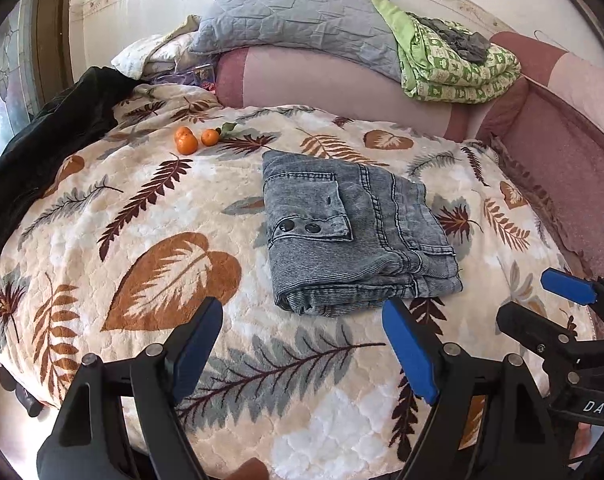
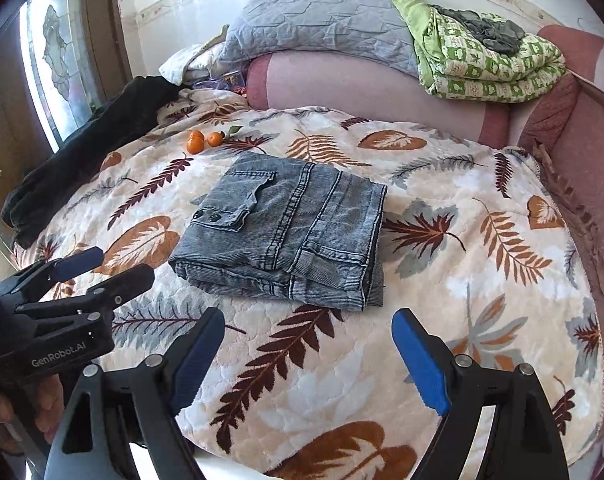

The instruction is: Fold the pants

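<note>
The grey denim pants (image 1: 354, 236) lie folded into a compact rectangle on the leaf-patterned blanket (image 1: 149, 216); they also show in the right wrist view (image 2: 285, 236). My left gripper (image 1: 302, 320) is open and empty, a little short of the pants' near edge. My right gripper (image 2: 308, 328) is open and empty, just short of the pants' near edge. The right gripper shows at the right in the left wrist view (image 1: 542, 300). The left gripper shows at the left in the right wrist view (image 2: 117, 264).
Three oranges (image 1: 191, 139) lie on the blanket behind the pants. A dark garment (image 1: 49, 144) lies along the left edge. A grey pillow (image 1: 297, 20) and a green folded quilt (image 1: 458, 68) rest on the pink headboard cushion (image 1: 334, 80).
</note>
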`<action>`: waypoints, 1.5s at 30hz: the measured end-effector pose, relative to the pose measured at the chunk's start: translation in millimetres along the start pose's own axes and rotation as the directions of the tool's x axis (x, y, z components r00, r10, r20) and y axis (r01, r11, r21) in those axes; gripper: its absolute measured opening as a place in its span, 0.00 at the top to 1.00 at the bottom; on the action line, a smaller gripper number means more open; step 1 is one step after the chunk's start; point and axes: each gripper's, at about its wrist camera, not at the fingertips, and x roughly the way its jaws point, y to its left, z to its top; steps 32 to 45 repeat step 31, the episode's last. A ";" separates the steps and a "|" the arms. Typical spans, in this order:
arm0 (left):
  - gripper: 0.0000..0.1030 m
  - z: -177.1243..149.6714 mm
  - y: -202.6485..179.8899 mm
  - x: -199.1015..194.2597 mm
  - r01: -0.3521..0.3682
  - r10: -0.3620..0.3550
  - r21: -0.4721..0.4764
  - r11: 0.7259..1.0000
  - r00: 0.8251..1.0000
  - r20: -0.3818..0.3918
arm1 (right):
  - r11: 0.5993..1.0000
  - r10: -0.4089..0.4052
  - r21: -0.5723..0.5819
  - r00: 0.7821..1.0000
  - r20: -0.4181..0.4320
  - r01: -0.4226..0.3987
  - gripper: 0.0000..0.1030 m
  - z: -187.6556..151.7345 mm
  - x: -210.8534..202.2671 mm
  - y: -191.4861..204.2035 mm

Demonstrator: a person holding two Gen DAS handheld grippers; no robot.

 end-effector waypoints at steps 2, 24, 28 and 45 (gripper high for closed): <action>0.20 0.5 1.1 -0.1 -0.002 0.002 -0.004 1.000 1.000 0.004 | 1.000 0.003 0.007 1.000 -0.002 -0.003 0.15 -0.2 -1.9 -1.6; 0.14 15.3 -7.1 6.2 -0.013 0.013 0.012 1.000 1.000 0.006 | 1.000 0.021 0.019 1.000 -0.014 -0.021 0.15 10.7 14.4 -7.1; 0.14 17.2 -7.8 3.4 0.019 -0.019 0.001 1.000 0.999 0.033 | 1.000 0.024 0.016 1.000 -0.009 -0.024 0.15 11.9 13.6 -6.5; 0.14 20.6 -10.1 4.3 0.018 -0.018 0.001 1.000 0.999 0.030 | 1.000 0.022 0.021 1.000 -0.010 -0.022 0.15 12.5 13.7 -7.1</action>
